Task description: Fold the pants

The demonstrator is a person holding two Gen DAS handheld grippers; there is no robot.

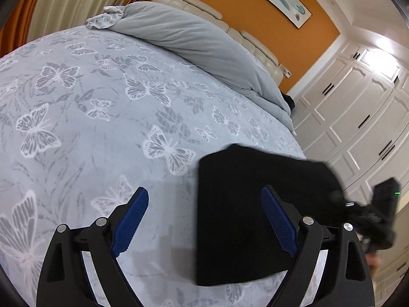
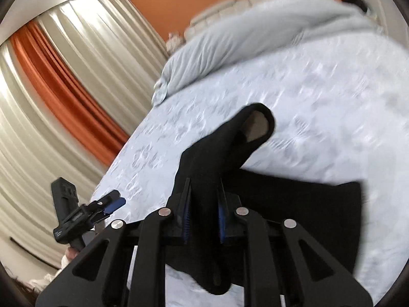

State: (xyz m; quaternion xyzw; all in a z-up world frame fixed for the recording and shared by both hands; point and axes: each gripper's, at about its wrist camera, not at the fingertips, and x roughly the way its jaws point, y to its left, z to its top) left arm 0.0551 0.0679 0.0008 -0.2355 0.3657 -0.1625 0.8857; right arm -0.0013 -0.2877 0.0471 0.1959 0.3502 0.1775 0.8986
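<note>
The black pants [image 1: 245, 220] lie on the bed [image 1: 102, 128], near its edge on the wardrobe side, as a flat dark block in the left wrist view; in the right wrist view one part of them [image 2: 225, 153] is raised off the butterfly-print cover, a rolled end with a pale lining [image 2: 258, 125] standing clear above the rest; the right claw [image 2: 203, 220] is clamped on this fabric, blue pads pressed against it from both sides; the left claw [image 1: 204, 220] stands apart, jaws wide and holding nothing, hovering over the bed with one finger over the pants and the other over bare cover. Judgement: a fold is in hand, the right side carrying cloth over the flat portion; to do it well, the lifted part should be carried across low and laid edge to edge on the layer beneath, the free left claw pinning the flat layer so it does not drag; release only once the cloth lies flat. The right view is blurred, so seam alignment cannot be told. A grey duvet [image 1: 199, 38] is bunched at the headboard. No containers are visible.
</note>
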